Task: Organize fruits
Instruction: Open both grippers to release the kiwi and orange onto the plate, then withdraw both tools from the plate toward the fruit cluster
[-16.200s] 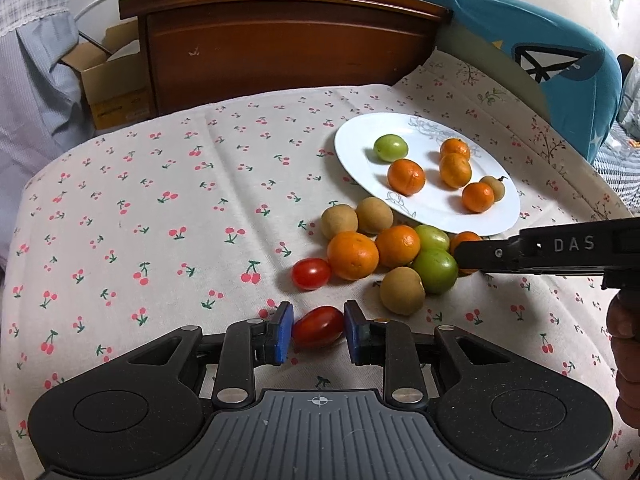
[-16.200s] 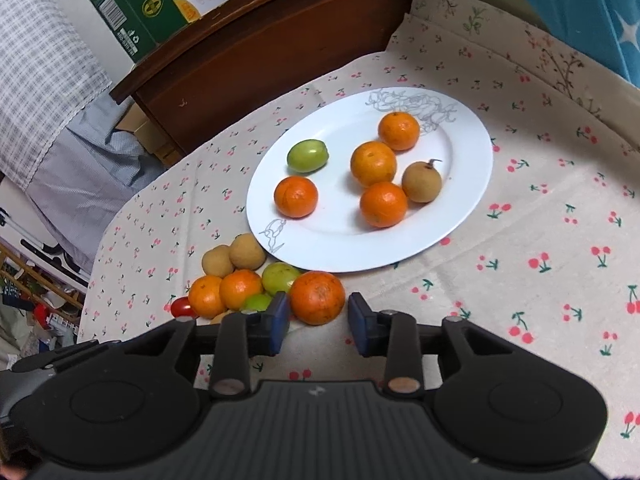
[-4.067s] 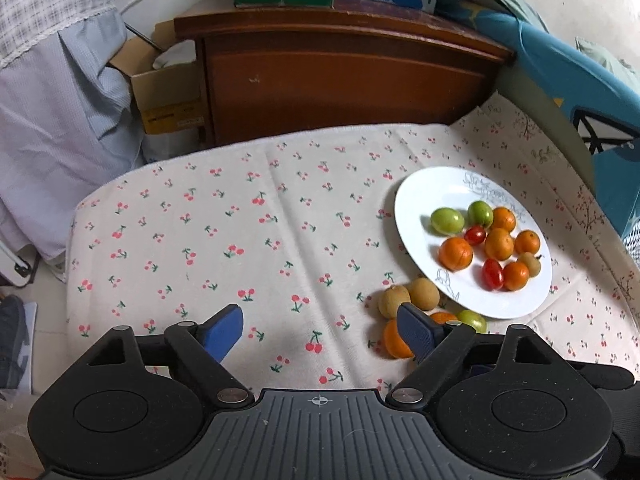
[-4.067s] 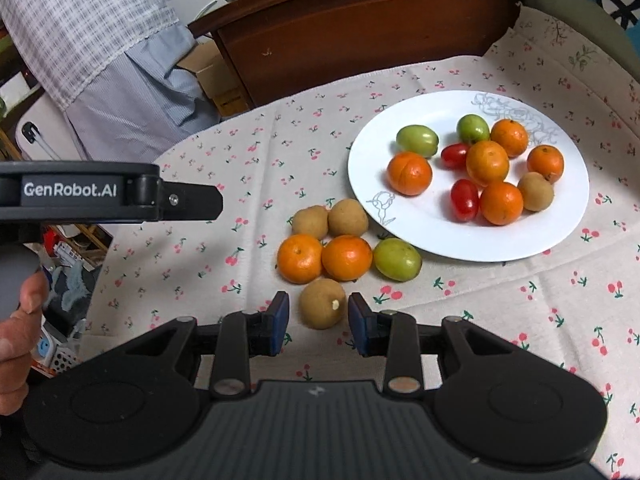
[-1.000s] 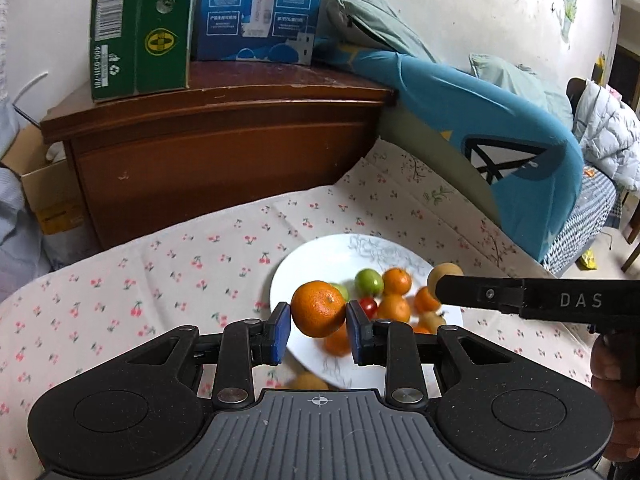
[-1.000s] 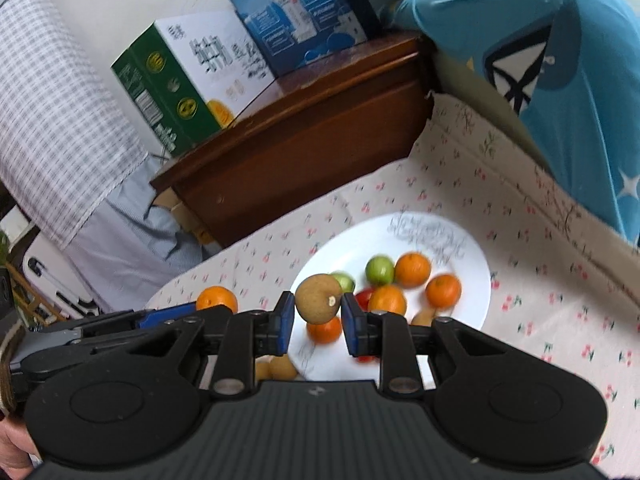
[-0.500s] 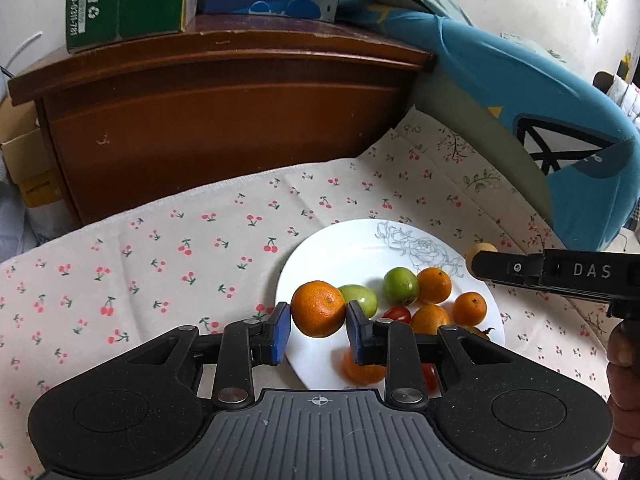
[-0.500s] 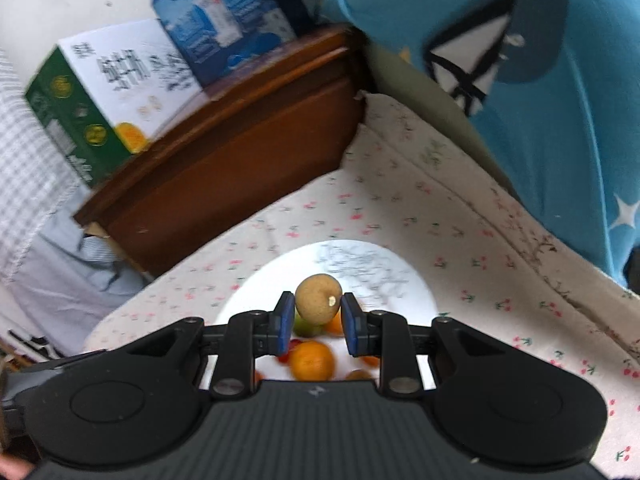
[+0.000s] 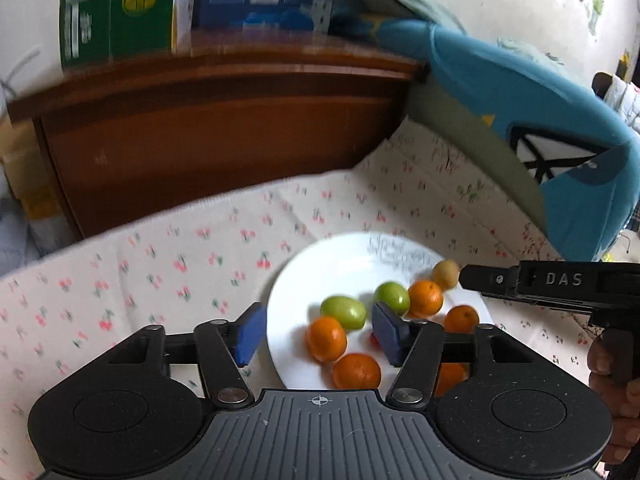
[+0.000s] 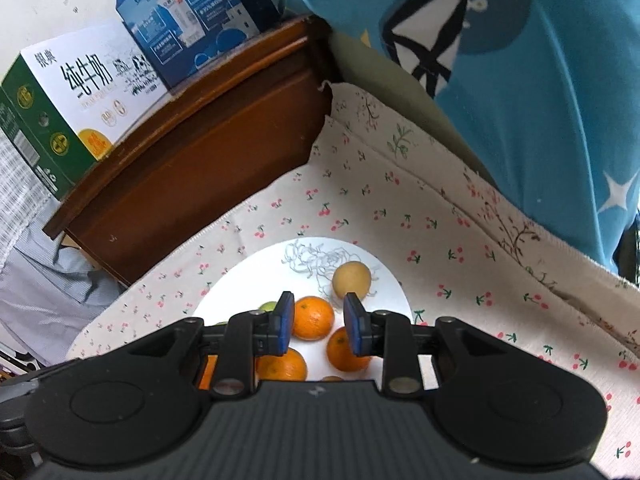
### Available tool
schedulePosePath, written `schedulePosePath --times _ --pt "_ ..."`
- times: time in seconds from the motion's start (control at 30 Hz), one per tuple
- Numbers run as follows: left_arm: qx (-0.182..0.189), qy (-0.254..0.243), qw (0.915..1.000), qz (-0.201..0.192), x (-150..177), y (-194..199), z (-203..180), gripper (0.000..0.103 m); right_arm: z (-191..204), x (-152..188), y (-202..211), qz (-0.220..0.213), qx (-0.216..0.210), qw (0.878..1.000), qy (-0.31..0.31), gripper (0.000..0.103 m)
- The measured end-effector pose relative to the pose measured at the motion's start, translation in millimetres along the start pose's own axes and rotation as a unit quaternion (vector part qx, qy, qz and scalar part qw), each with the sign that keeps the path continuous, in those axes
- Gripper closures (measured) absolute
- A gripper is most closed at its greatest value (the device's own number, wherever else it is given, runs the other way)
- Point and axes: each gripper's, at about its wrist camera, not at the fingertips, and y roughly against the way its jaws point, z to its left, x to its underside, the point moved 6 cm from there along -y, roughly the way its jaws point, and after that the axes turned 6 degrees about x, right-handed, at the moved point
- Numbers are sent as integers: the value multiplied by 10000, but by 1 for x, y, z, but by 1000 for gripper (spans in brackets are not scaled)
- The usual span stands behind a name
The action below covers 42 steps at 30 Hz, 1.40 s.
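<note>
Both fruits now lie on the plate [image 9: 288, 300]; left gripper [image 9: 318, 334] just opened half-wide, right gripper [image 10: 319, 322] narrowly parted, empty.

A plate [image 9: 296, 280] lies on the cloth-covered worktop [image 9: 160, 264], with a wooden cabinet [image 9: 224, 128] behind it. Oranges [image 9: 326, 338] and plums [image 9: 343, 312] sit on the plate, a longan [image 10: 351, 279] at its far edge. Two boxes [image 10: 72, 112] stand on the cabinet.
</note>
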Motion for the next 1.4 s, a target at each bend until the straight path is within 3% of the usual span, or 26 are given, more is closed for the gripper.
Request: schedulePosePath --times 0.17,0.5,0.7,1.17,1.4 --pt "-99 -132 9998 -69 -6 25 0 36 7 4 14 -98 -70 9998 152 74" --pt "-425 -107 9990 -127 8 68 13 35 25 35 49 -30 -435 9985 329 73" --pt "-543 157 9984 -57 22 82 23 35 36 68 63 155 -623 9963 580 71" --pt "-776 205 9964 278 58 90 43 35 50 117 53 592 -666 9896 1126 71" --pt "-690 192 9970 290 68 85 50 35 58 128 36 594 -526 9853 1514 71"
